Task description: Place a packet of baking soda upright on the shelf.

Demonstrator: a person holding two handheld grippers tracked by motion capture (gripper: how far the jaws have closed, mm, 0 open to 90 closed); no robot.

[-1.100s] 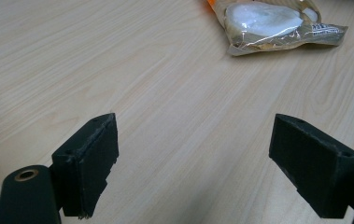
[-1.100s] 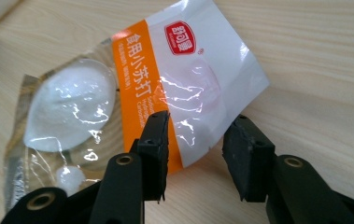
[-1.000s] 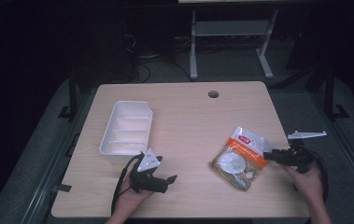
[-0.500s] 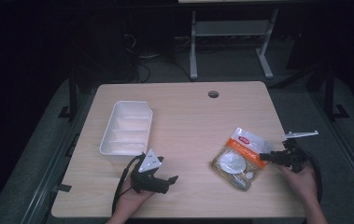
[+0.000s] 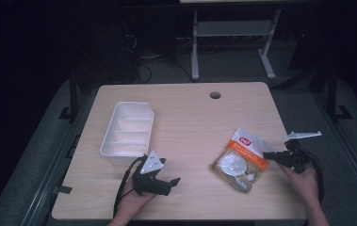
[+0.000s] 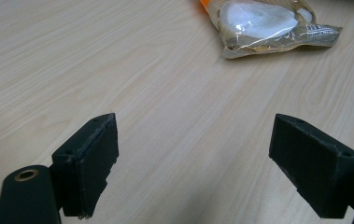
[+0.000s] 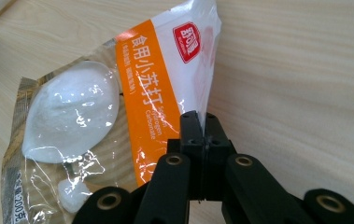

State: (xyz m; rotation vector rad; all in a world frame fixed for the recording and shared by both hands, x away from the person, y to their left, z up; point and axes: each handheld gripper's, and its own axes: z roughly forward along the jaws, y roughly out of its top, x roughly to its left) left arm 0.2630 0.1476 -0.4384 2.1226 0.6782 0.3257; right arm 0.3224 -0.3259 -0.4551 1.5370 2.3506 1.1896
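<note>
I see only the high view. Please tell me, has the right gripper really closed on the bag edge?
Observer: Yes. In the right gripper view the right gripper is shut on the edge of the bag, jaws pressed together.
Operator: What is inside the bag?
Observer: White powder in clumps, and an orange label band reading "Sodium Carbonate".
Operator: And the left gripper?
Observer: The left gripper is wide open over the bare table, facing the bag but apart from it.
</note>
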